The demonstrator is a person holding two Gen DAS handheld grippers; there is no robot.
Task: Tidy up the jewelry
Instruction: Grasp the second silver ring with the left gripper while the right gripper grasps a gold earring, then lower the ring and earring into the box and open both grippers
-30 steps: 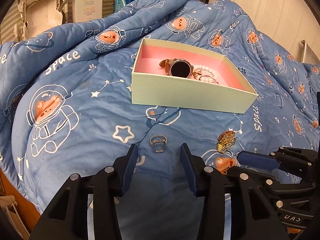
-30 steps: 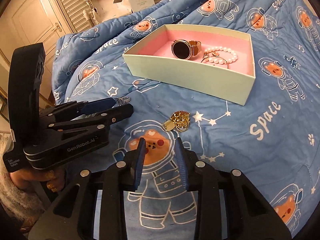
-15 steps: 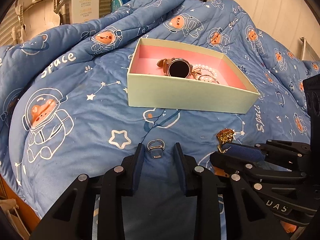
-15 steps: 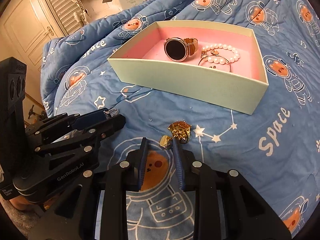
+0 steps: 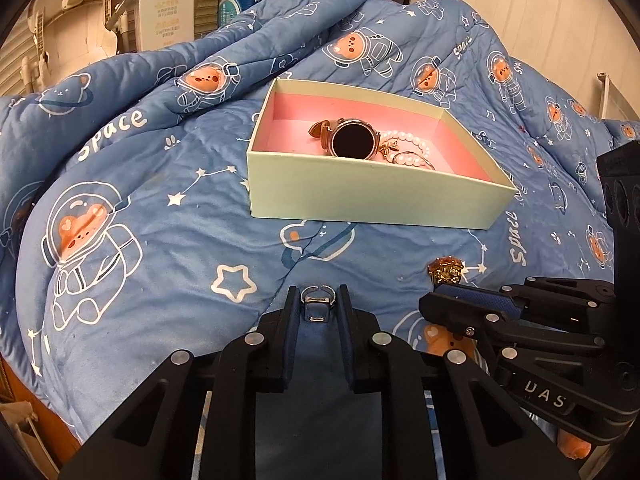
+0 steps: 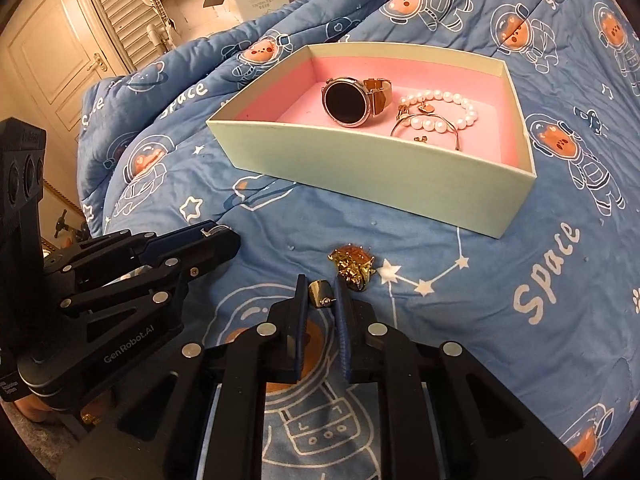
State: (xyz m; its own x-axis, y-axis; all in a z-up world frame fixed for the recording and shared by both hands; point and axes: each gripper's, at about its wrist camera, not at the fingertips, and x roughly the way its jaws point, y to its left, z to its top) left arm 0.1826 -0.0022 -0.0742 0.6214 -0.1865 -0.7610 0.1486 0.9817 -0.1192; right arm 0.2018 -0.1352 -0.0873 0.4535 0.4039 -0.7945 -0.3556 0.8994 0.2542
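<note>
A pale green box (image 5: 360, 204) with a pink inside lies on the blue quilt; it also shows in the right wrist view (image 6: 360, 168). In it are a round watch (image 6: 346, 100) and a pearl bracelet (image 6: 440, 112). My left gripper (image 5: 318, 304) is shut on a silver ring (image 5: 316, 304) at the quilt. My right gripper (image 6: 320, 294) is shut on a small gold earring piece (image 6: 319, 294). A second gold earring (image 6: 354, 266) lies on the quilt just beyond the right fingertips, also in the left wrist view (image 5: 446, 270).
The quilt (image 5: 140, 208) is rumpled and rises in folds behind the box. A white carton (image 5: 166, 4) and shutter doors stand beyond the bed. The two grippers are close side by side in front of the box.
Both grippers moved forward and down and closed: the left around the silver ring, the right around the gold earring piece.
</note>
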